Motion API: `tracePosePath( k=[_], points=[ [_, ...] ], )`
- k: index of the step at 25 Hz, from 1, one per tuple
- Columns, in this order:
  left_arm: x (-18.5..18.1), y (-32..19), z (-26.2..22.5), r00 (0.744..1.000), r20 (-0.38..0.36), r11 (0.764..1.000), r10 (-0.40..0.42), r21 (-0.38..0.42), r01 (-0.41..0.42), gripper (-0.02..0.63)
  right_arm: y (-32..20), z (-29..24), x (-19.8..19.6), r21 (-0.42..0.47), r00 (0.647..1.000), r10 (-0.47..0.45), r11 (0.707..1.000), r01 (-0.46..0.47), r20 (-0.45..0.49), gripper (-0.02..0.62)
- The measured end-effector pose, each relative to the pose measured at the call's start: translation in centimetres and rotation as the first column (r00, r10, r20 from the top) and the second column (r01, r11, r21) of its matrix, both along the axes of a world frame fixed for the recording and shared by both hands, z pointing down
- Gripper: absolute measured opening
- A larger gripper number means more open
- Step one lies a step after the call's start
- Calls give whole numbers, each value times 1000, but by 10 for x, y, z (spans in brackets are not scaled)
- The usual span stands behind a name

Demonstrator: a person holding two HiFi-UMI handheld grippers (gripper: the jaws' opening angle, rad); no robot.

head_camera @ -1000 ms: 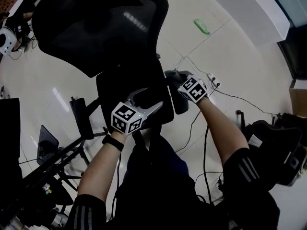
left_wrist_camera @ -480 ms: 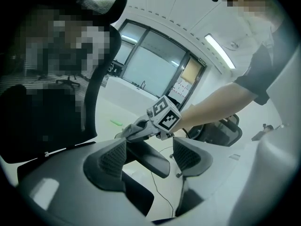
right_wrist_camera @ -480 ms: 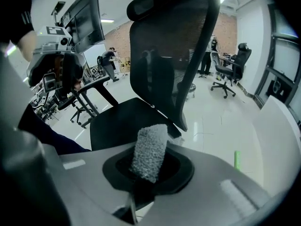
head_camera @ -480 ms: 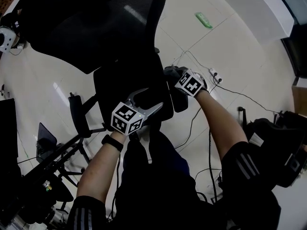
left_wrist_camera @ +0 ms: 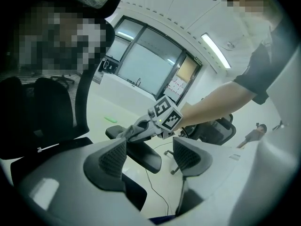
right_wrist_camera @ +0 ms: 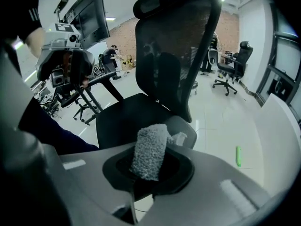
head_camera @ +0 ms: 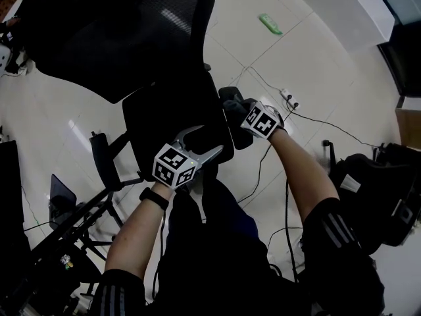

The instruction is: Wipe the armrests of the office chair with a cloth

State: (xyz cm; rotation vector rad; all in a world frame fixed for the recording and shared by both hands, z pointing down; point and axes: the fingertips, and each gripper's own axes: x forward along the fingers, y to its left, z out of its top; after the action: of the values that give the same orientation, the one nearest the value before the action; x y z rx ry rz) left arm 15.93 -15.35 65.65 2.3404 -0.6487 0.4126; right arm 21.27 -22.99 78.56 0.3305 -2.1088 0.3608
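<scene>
A black office chair with a mesh back and seat stands in front of me. My right gripper is shut on a grey cloth, which is pressed on the chair's right armrest. The left gripper view shows the cloth lying on that armrest. My left gripper hovers open over the seat's front edge with nothing between its fingers. The chair's other armrest sits at the left, untouched.
A green object lies on the tiled floor beyond the chair. A power strip with cables runs on the floor at the right. Another black chair stands at the right, and a desk frame at lower left.
The chair has shifted up and left in the head view. The right gripper with the cloth has slid a little along the right armrest towards me. The left gripper has stayed open and still.
</scene>
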Motion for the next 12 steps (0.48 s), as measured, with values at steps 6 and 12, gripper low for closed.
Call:
tracePosePath(
  k=[6,12],
  points=[
    [9,20,1,999,-4,999,47,-12,-47,333,39,-1,12,-20,999,39,999,-39,8,38],
    [16,38,1,997,-8,997,79,-18,-79,333,83,-1,22,-40,998,65,997,-64,20,38]
  ],
)
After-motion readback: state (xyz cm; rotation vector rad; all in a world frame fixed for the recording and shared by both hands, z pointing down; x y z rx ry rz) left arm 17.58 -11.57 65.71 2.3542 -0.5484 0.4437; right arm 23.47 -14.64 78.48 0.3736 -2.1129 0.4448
